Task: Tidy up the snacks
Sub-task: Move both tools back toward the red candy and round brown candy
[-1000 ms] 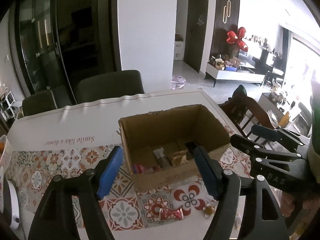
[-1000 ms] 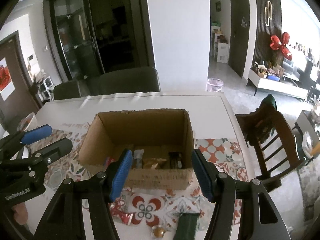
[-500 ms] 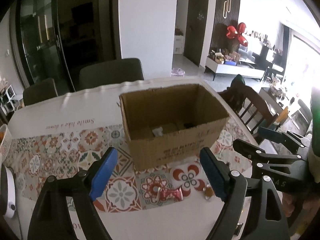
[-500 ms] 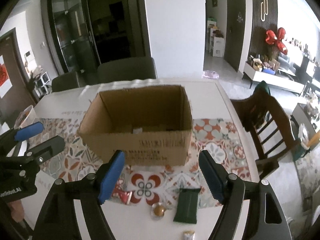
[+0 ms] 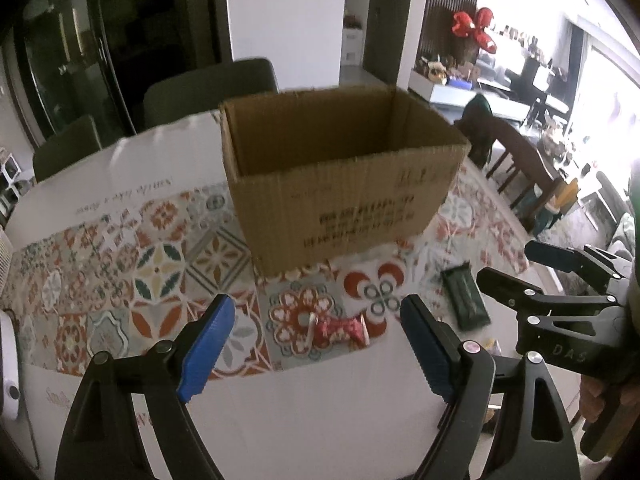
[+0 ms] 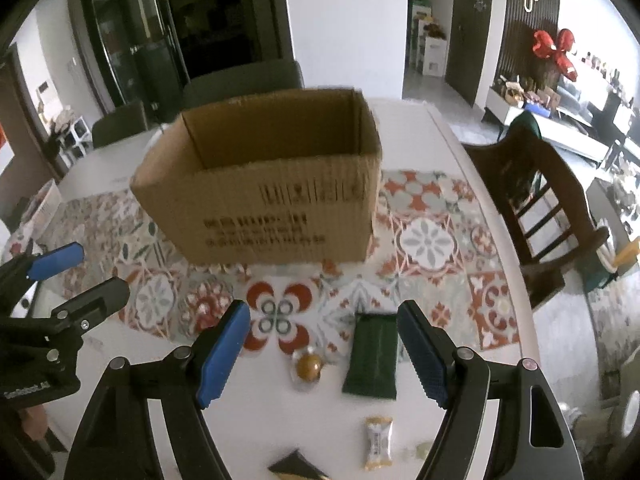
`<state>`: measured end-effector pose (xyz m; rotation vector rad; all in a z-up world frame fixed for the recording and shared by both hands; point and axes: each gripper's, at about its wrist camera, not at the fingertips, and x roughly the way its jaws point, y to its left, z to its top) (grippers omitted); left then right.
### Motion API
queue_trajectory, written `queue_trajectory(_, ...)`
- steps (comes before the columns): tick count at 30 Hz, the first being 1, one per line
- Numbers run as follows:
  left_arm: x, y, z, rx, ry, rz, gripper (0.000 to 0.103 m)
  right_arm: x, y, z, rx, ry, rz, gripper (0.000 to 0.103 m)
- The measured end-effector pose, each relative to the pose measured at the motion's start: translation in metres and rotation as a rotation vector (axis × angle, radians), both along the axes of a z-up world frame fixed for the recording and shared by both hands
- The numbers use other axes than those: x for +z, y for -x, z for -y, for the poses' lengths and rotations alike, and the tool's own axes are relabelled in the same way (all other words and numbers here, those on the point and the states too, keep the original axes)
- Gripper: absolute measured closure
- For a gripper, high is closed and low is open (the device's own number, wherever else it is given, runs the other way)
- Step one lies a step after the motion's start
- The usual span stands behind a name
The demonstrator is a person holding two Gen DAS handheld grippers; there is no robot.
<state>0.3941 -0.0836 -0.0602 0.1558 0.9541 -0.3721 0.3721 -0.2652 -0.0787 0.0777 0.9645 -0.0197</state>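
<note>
Both of my hand-held grippers have come down from over the cardboard box (image 5: pixel 344 184) to the table (image 5: pixel 304 412) in front of it, so the view that looked into the box a second ago now meets its printed front wall. My left hand-held gripper (image 5: pixel 318 346) has just been opening; its jaws stand wide apart and empty, with the red wrapped candy (image 5: pixel 340 330) lying between them on the patterned runner (image 5: pixel 160 264), at 6 o'clock from the box. My right hand-held gripper (image 6: pixel 324 354) has also just been opening and holds nothing; the dark green snack bar (image 6: pixel 372 360) lies by its right pad, and the gold-wrapped sweet (image 6: pixel 309 367) sits at 9 o'clock of that bar. A small cream packet (image 6: pixel 378 442) waits nearer me. I judge this the start of the next pick: candy left, bar right.
</note>
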Motion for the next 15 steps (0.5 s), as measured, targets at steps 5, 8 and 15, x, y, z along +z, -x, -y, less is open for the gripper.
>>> queue_trajectory(5, -0.019, 0.002, 0.002, -0.016, -0.009, -0.043, 0.018, -0.022, 0.007, -0.001, 0.004, -0.021, -0.069, 0.027)
queue_trajectory(8, -0.033, 0.0, 0.004, -0.034, -0.013, -0.073, 0.018, -0.036, 0.009, -0.001, 0.015, -0.029, -0.109, 0.027)
queue_trajectory(15, -0.064, -0.008, 0.012, -0.062, -0.02, -0.146, 0.018, -0.062, 0.004, 0.003, 0.013, -0.065, -0.174, 0.033)
